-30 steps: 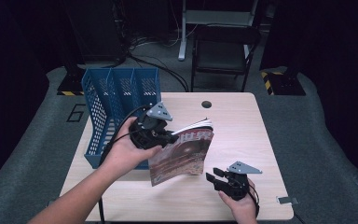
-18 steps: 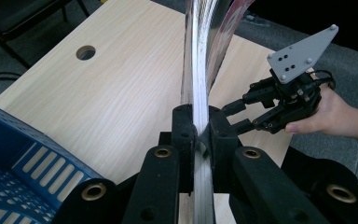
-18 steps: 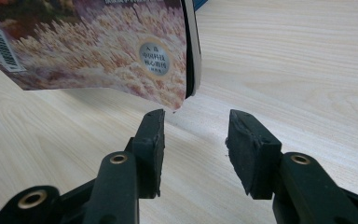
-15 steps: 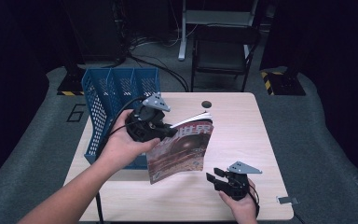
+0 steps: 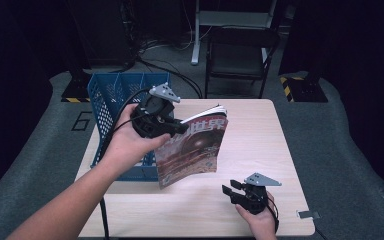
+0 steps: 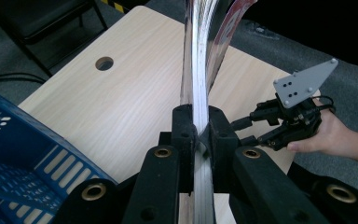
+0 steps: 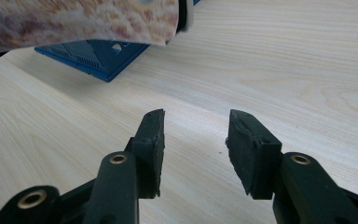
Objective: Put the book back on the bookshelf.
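Above the table (image 5: 260, 135), my left gripper (image 5: 172, 127) clamps the magazine (image 5: 192, 150) upright beside the blue rack (image 5: 112, 92); my right gripper (image 5: 232, 192) rests open. Next, I'd swing it over a slot.

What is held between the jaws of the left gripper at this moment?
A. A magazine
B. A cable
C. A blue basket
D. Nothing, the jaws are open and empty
A. In the left gripper view, the left gripper has its jaws closed on the edge of the magazine, and the high view shows the magazine lifted over the table beside the blue basket.
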`<state>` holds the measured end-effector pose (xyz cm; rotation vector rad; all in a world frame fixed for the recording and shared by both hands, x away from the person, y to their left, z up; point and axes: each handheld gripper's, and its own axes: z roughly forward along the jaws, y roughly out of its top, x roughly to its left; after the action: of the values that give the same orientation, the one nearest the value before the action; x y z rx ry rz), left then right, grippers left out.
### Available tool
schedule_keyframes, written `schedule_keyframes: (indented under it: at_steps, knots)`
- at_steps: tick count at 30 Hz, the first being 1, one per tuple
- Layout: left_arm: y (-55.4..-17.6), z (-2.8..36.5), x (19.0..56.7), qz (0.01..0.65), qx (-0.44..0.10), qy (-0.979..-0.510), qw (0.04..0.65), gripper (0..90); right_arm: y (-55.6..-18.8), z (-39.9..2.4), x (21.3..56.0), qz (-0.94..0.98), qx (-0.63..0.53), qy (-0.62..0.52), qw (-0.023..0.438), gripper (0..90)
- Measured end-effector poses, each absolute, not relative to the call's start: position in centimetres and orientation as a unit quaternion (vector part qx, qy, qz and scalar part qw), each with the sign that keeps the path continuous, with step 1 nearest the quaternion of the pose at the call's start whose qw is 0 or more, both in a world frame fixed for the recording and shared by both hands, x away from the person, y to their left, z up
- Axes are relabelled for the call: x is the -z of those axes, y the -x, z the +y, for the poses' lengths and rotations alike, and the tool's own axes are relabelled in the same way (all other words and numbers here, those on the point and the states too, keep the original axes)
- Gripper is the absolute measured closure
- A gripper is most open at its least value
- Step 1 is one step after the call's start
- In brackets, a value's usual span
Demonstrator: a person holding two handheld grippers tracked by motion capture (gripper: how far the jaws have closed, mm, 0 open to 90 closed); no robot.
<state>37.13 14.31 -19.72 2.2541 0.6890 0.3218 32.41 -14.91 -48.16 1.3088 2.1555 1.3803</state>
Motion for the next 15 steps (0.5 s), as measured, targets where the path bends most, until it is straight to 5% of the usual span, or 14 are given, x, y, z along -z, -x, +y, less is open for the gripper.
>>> schedule_keyframes:
  at_steps: [15]
  knots:
    - [-38.3, 16.1, 17.2, 0.325, -0.135, -0.854, 0.383, 84.1, -32.5, -15.0, 48.3, 0.746, -0.472, -0.451, 0.133, 56.0]
